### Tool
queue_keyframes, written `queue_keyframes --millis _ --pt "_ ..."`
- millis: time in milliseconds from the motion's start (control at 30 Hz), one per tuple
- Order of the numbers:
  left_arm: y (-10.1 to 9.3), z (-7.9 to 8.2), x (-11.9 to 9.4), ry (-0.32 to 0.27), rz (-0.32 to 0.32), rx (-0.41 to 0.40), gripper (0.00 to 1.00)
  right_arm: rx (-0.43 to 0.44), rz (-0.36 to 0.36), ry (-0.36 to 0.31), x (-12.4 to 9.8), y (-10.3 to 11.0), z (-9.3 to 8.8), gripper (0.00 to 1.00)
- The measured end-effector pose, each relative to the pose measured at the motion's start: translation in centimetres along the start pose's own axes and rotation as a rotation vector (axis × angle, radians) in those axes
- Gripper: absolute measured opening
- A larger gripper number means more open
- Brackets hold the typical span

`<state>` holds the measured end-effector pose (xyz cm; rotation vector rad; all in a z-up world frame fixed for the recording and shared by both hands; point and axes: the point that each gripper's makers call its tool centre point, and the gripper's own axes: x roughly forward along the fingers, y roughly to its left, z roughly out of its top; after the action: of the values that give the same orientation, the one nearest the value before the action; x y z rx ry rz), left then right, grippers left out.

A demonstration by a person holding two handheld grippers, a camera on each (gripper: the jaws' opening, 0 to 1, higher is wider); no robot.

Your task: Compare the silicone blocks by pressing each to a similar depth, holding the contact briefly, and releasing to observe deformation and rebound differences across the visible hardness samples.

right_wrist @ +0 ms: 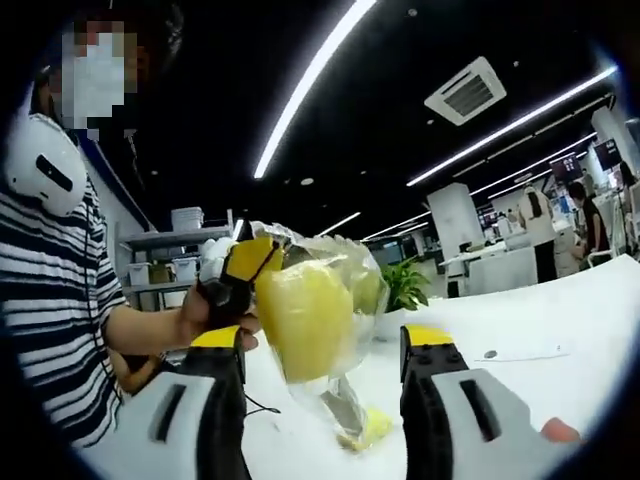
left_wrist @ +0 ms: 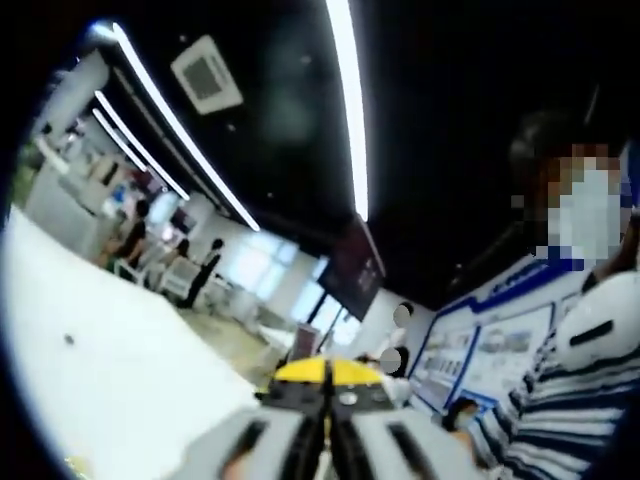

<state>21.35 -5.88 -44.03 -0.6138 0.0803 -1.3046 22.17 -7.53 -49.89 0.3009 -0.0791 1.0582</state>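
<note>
At centre of the right gripper view, a clear bag (right_wrist: 318, 300) of yellow blocks (right_wrist: 305, 318) hangs above the white counter (right_wrist: 560, 310), pinched at upper left by the left claw (right_wrist: 243, 268) in a hand (right_wrist: 215, 318). Right claw (right_wrist: 322, 345) gapes wide, jaws flanking the bag. Striped sleeve (right_wrist: 55, 310) at left, plant (right_wrist: 403, 283) behind. Left gripper view tilts toward ceiling lights (left_wrist: 350, 100); the left claw (left_wrist: 327, 375) sits closed at bottom centre.

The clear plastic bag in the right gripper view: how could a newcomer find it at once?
Start at the white table, then look up between the right gripper's open, yellow-tipped jaws. The clear plastic bag hangs there, held from the left by the left gripper. Nothing else is crinkly, transparent and filled with yellow pieces.
</note>
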Motion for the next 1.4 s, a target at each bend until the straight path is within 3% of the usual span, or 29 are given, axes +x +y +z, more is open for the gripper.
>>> queue_keyframes --millis 300,567,700,833,967,1100,1167,1233,1400 --pt "-0.2 -0.2 0.2 0.005 -0.007 -0.008 0.0 0.004 0.065 0.017 1.0 0.9 0.0 0.36" --pt "0.4 -0.1 0.1 -0.003 0.006 -0.017 0.0 -0.008 0.049 0.054 1.1 0.7 -0.5 0.32" --pt "1.0 0.4 -0.2 -0.029 0.015 -0.036 0.0 0.06 0.057 0.027 1.0 0.9 0.0 0.27" --pt "1.2 0.6 -0.2 -0.039 0.025 -0.036 0.0 0.043 0.043 0.04 1.2 0.9 0.1 0.22" --pt "1.3 0.9 -0.2 -0.058 0.026 -0.047 0.0 0.109 0.028 0.06 1.5 1.0 0.3 0.17" --pt "1.8 1.0 -0.2 -0.054 0.051 -0.022 0.0 0.15 0.001 0.08 1.7 0.8 0.1 0.12" --pt "2.2 0.9 -0.3 -0.044 0.072 0.008 0.0 0.126 -0.016 0.09 1.8 0.7 -0.1 0.11" --pt "2.6 0.7 -0.4 -0.026 0.093 0.041 0.0 0.155 -0.027 0.114 1.9 0.6 -0.5 0.09" --pt "3.3 0.4 -0.8 -0.012 0.119 0.06 0.0 0.136 -0.045 0.151 2.2 0.3 -1.2 0.06"
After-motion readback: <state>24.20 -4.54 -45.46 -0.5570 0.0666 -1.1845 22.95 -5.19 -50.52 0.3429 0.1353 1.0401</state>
